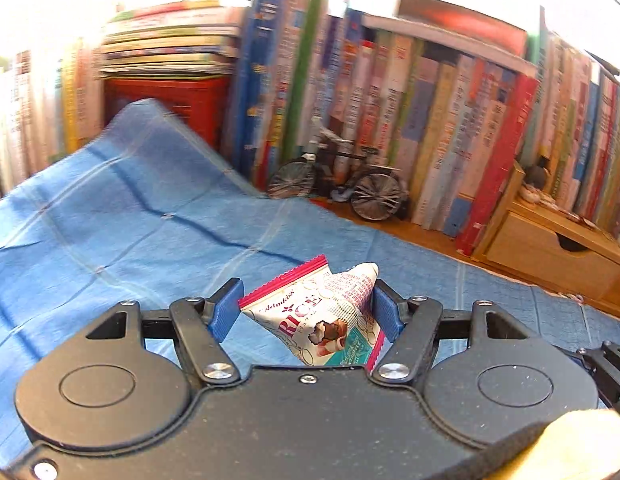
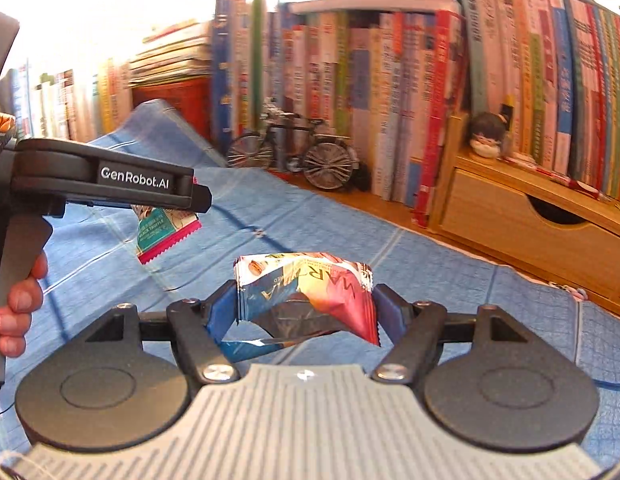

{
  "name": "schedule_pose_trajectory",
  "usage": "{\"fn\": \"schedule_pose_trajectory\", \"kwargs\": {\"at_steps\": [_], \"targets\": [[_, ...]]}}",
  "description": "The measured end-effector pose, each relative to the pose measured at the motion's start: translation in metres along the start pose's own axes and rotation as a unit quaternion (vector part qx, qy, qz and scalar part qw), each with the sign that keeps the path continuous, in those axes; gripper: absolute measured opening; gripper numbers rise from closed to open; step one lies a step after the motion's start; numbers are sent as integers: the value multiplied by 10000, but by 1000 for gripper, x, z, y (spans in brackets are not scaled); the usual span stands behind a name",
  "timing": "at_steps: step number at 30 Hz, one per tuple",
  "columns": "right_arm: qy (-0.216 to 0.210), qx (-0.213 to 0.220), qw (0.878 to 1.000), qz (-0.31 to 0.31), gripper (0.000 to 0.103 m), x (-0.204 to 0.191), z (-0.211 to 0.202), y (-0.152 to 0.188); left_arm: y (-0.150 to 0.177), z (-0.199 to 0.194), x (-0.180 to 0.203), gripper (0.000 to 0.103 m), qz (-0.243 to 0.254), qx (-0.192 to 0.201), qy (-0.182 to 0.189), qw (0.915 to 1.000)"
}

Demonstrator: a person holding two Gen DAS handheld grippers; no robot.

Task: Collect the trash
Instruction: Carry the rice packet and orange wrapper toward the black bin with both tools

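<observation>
We see left gripper [image 1: 306, 312] clamped on a pink-edged snack wrapper [image 1: 322, 316], lifted over the blue cloth [image 1: 110, 220] | right gripper [image 2: 302, 308] clamped on a crumpled colourful wrapper [image 2: 306, 288] | model bicycle [image 2: 294, 152] before the books [image 2: 390, 80] behind

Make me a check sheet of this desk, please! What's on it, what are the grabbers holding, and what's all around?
Surface: blue cloth over a wooden desk, one corner of it propped up at the back.
Job's things: pink-edged wrapper and a crumpled red and blue wrapper, both lifted off the cloth.
Clutter: nothing seen loose on the cloth.
Grippers: left gripper shut on the pink-edged wrapper; right gripper shut on the crumpled wrapper.
Cables: nothing seen for sure.
Surroundings: row of books, model bicycle, wooden drawer box with a small figurine on top.
</observation>
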State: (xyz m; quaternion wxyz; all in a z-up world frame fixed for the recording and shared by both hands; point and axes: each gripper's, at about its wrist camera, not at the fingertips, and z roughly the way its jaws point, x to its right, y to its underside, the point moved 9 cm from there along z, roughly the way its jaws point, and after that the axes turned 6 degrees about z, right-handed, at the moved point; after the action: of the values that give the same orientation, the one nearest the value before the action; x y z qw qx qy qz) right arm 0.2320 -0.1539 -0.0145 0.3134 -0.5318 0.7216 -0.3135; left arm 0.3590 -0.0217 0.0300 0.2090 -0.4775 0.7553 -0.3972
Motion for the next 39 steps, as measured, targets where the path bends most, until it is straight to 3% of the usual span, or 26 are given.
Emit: {"fn": "schedule_pose_trajectory", "kwargs": {"at_steps": [11,22,39], "targets": [[-619,-10,9976,-319,75,-65,-32,11,35,-75,-65,66,-281,11,-607,9978],[-1299,-92,9887,-739,75,-131,-67,33,79,-148,-113,66,-686,43,-1213,9902],[-2225,-212,9628,-1520,75,-205,-134,79,159,-268,-150,65,-1310,-2,-2108,9687]]}}
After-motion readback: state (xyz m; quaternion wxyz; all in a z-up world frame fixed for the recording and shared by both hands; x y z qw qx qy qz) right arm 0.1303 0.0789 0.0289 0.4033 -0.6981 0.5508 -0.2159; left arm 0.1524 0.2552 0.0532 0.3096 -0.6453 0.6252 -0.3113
